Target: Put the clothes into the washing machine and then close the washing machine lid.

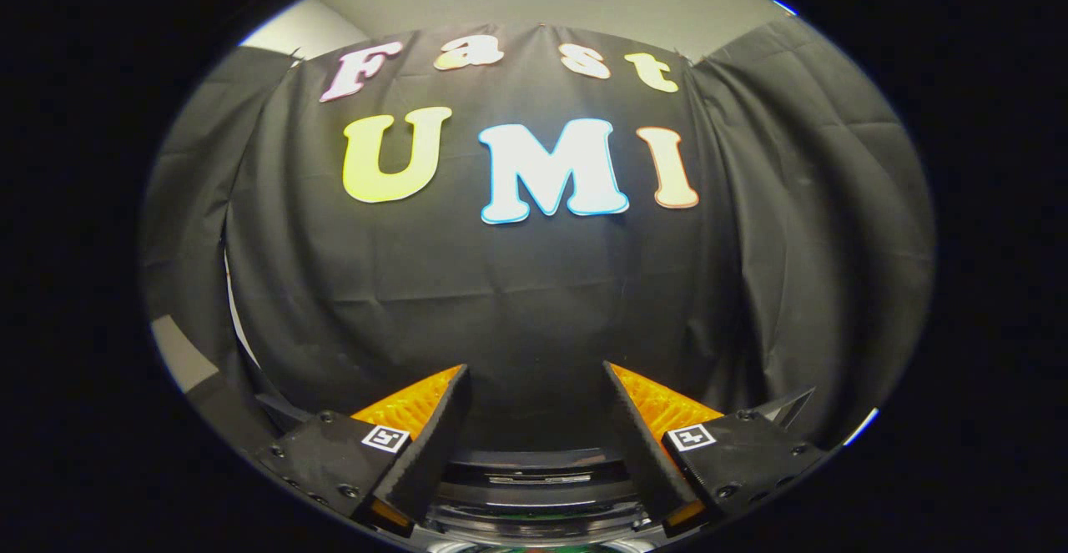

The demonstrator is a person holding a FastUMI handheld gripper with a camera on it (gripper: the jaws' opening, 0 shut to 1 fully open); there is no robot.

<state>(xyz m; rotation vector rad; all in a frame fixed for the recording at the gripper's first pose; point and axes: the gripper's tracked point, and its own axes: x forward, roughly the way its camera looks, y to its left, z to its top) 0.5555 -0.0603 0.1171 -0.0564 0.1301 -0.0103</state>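
Creased black cloth [534, 303] drapes the booth's wall beyond the gripper [534, 374], whose wedge-shaped fingers [434, 428] stand spread wide with nothing between them — low between their bases curves the glossy dark rim of the washing machine [534, 478].

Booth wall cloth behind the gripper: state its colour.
Black, with creases and folds; the cloth shows best in the gripper view, beyond the open, empty gripper.
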